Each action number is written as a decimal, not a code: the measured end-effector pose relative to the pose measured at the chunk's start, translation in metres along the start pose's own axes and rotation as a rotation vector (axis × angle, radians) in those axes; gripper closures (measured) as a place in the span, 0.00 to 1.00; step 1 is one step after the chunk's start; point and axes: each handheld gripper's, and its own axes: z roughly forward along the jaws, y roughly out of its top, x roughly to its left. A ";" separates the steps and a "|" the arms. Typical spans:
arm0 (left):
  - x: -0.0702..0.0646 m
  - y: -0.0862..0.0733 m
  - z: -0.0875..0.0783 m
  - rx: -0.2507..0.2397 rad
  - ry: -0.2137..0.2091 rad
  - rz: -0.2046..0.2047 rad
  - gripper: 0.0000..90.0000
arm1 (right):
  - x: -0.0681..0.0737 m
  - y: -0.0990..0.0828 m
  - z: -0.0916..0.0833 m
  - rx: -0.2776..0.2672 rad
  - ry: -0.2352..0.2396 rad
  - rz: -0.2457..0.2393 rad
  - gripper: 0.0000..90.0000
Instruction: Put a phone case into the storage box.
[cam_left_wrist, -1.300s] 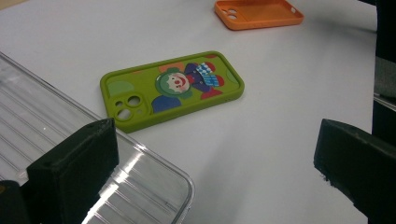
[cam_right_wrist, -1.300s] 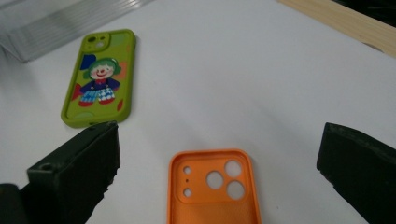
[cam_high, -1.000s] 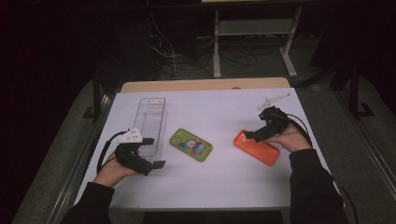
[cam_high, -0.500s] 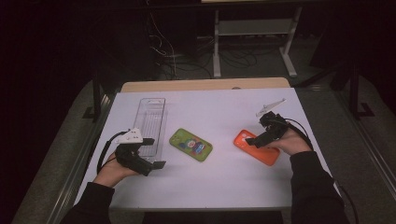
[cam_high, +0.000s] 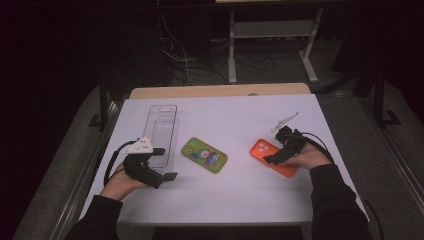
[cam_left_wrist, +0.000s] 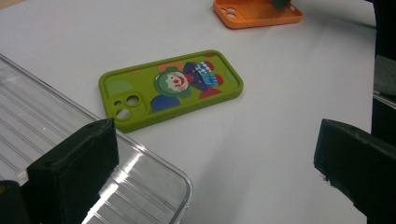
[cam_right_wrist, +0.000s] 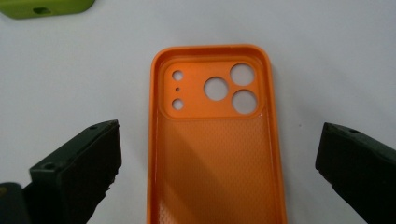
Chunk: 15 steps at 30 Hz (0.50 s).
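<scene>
The right claw (cam_right_wrist: 217, 175) is hanging just over the orange phone case (cam_right_wrist: 215, 140). Its two black jaws are spread wide, one on each long side of the case, and they are not touching it. The case is lying flat on the white table (cam_high: 240, 120) with its open side facing up, so its bumpy inside is showing. Its round camera holes are sitting at the end far from the claw. In the high view the right claw (cam_high: 278, 156) is sitting over the orange phone case (cam_high: 272, 159) too, and the person's right hand (cam_high: 307, 159) is holding it from behind.

The left claw (cam_left_wrist: 212, 179) is also spread wide and is holding nothing. The corner of a clear plastic tray (cam_left_wrist: 70, 140) is lying under its left jaw. Out in front of this claw, the green phone case (cam_left_wrist: 170, 88) with a clown picture is lying flat, with its camera holes toward the tray. The orange case is lying far beyond it. In the high view the left claw (cam_high: 165, 164) is resting near the table's front edge, beside the near end of the tray (cam_high: 162, 127).
</scene>
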 end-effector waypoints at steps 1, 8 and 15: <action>0.000 0.000 0.000 0.000 0.000 0.001 0.00 | 0.001 0.000 0.001 0.006 -0.001 -0.002 0.00; 0.000 0.000 0.000 -0.001 0.001 0.000 0.00 | 0.003 -0.003 0.005 0.035 0.003 -0.016 0.00; 0.000 0.000 0.000 0.001 -0.001 0.002 0.00 | 0.002 -0.008 0.013 0.068 0.007 -0.011 0.00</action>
